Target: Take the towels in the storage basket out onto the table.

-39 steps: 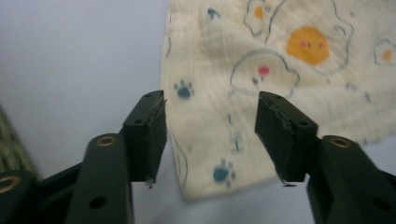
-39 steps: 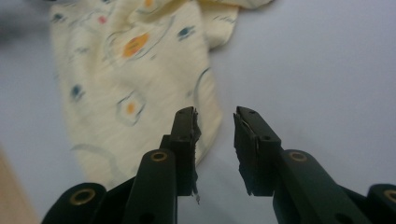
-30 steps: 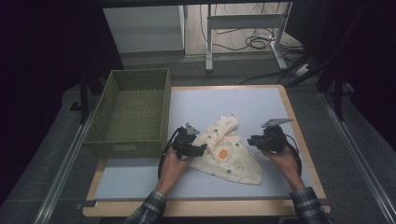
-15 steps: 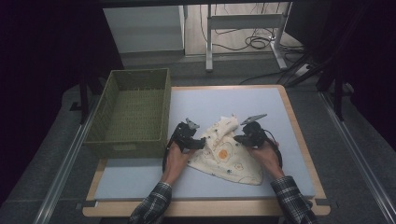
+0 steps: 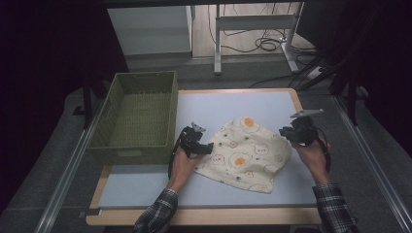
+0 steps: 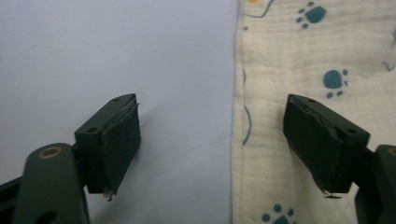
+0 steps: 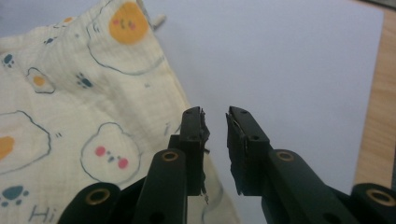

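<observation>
A cream cloth (image 5: 245,155) printed with bears, eggs and paw marks lies spread flat on the pale blue mat (image 5: 228,104). My left gripper (image 5: 206,145) is at the cloth's left edge. In the left gripper view its jaws (image 6: 212,100) stand wide open and have just been opening, with the cloth's hem (image 6: 240,140) lying on the mat between them, untouched. My right gripper (image 5: 287,132) is at the cloth's right edge. In the right gripper view it (image 7: 215,114) has just been opening to a narrow gap with nothing in it, and the cloth (image 7: 93,102) lies beside and under its left jaw.
A green woven basket (image 5: 136,116) stands on the table's left side, close to my left hand. The wooden table rim (image 5: 311,121) borders the mat on the right. Behind the table are a metal frame (image 5: 252,24) and floor cables (image 5: 265,43).
The right gripper moved from the middle of the bunched cloth out to the right, and the cloth now lies spread wider and flatter. The left gripper has barely moved.
</observation>
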